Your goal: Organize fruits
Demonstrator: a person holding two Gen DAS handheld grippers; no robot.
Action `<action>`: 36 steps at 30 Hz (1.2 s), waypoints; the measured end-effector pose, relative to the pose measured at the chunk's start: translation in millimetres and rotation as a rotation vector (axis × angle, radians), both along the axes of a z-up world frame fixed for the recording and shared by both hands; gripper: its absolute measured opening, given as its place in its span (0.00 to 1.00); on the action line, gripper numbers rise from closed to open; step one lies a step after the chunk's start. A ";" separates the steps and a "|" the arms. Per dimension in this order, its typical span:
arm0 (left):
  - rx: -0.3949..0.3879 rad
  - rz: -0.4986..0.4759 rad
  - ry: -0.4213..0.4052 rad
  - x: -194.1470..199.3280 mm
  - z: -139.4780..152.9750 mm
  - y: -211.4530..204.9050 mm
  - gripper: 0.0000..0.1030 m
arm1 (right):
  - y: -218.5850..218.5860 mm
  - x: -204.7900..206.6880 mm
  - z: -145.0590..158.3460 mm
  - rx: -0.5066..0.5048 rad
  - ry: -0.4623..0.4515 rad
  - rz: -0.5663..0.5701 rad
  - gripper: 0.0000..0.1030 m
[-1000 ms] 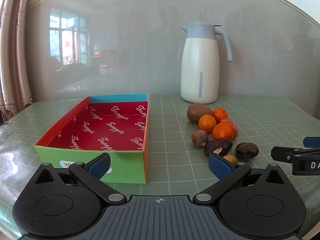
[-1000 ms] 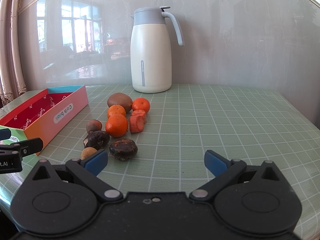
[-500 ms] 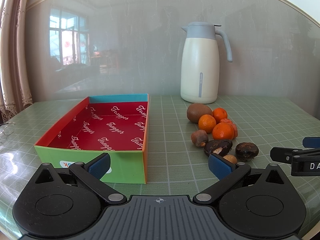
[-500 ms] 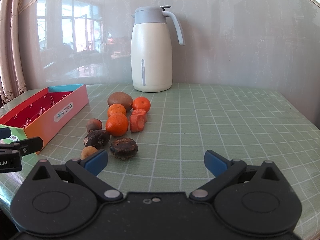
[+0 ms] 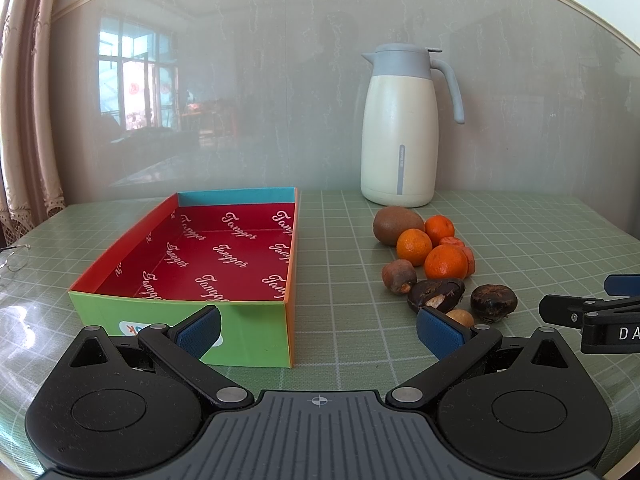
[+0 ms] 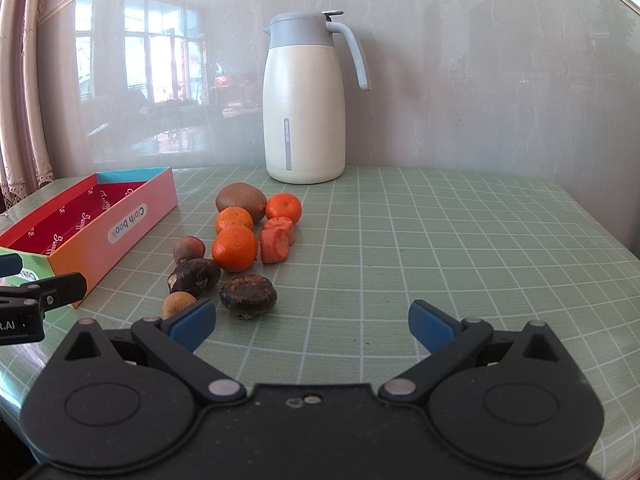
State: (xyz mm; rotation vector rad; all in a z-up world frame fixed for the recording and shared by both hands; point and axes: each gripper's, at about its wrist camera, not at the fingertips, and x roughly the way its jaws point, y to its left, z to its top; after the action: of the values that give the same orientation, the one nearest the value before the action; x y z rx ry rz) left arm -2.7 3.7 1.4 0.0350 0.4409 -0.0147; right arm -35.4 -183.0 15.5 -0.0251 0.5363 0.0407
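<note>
Three mandarins [image 6: 234, 249], one kiwi [image 6: 241, 201], two carrot chunks [image 6: 274, 245], four small brown fruits [image 6: 248, 297], one box [image 5: 192, 256], one jug [image 6: 305, 100].

Green grid-pattern table [image 6: 440, 240]: box [image 5: 248, 320], fruit pile [image 6: 236, 248] beside it, thermos jug [image 6: 306, 120] at back, glasses [image 5: 16, 258] at left edge.

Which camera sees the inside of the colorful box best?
The left wrist view: the box faces it, showing the whole red floor. The right wrist view sees the box sideways at the edge, mostly its outer wall.
</note>
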 end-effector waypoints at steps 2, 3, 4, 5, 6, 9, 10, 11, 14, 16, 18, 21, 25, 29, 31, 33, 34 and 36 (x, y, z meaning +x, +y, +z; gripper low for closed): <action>0.000 -0.001 0.001 0.2 0.0 -0.1 1.00 | 0.0 0.0 0.0 0.000 0.000 0.000 1.00; 0.001 -0.001 0.001 -0.1 0.1 0.0 1.00 | 0.1 0.2 -0.1 0.000 0.000 0.000 1.00; -0.001 -0.001 0.001 -0.2 0.2 0.1 1.00 | 0.1 0.3 -0.2 -0.001 0.000 0.000 1.00; -0.001 -0.001 0.002 0.0 0.1 0.0 1.00 | 0.0 0.1 0.0 -0.001 0.000 0.000 1.00; 0.000 0.000 0.001 0.0 0.1 -0.1 1.00 | 0.0 0.1 0.0 0.000 0.000 0.000 1.00; 0.000 -0.001 0.001 0.0 0.2 -0.1 1.00 | -0.1 0.3 0.0 0.000 0.000 0.000 1.00; 0.000 -0.001 0.001 -0.1 0.2 0.0 1.00 | 0.0 0.2 0.0 0.000 0.000 0.000 1.00; -0.001 -0.001 0.001 0.0 0.2 0.1 1.00 | 0.0 0.2 0.0 0.000 -0.001 0.000 1.00; -0.001 -0.001 0.002 0.0 0.2 0.0 1.00 | 0.0 0.1 0.1 -0.001 0.000 0.000 1.00; 0.000 -0.001 0.002 0.0 0.2 -0.2 1.00 | 0.1 0.2 0.0 -0.001 0.000 0.000 1.00; 0.000 -0.003 0.004 0.1 0.2 -0.1 1.00 | -0.1 0.0 0.2 -0.001 -0.001 0.000 1.00; 0.003 -0.004 0.005 -0.2 0.4 -1.1 1.00 | 0.0 -0.2 0.2 -0.002 0.000 -0.001 1.00; -0.003 -0.012 0.000 -1.2 0.9 -1.9 1.00 | -2.1 -0.2 1.3 0.003 -0.004 -0.006 1.00; -0.029 -0.033 0.019 -1.8 0.0 -3.6 1.00 | -4.4 -1.5 3.2 0.007 -0.019 -0.017 1.00; -0.024 -0.068 0.035 -0.4 -2.1 -8.8 1.00 | -5.8 -2.3 4.3 0.007 -0.031 -0.028 1.00; -0.017 -0.094 0.056 1.4 -4.6 -16.3 1.00 | -7.9 -2.2 5.4 0.005 -0.044 -0.046 1.00; -0.018 -0.111 0.061 1.6 -5.3 -20.0 1.00 | -9.7 -2.4 6.5 0.001 -0.053 -0.061 1.00; -0.013 -0.134 0.060 1.6 -5.2 -28.3 1.00 | -14.7 -2.8 8.4 0.002 -0.068 -0.096 1.00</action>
State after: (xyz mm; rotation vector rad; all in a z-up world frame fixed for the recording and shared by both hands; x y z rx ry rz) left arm -1.1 -24.5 -3.8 0.0518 0.4974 -0.1508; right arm -38.1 -197.7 23.9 0.0009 0.4688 -0.0528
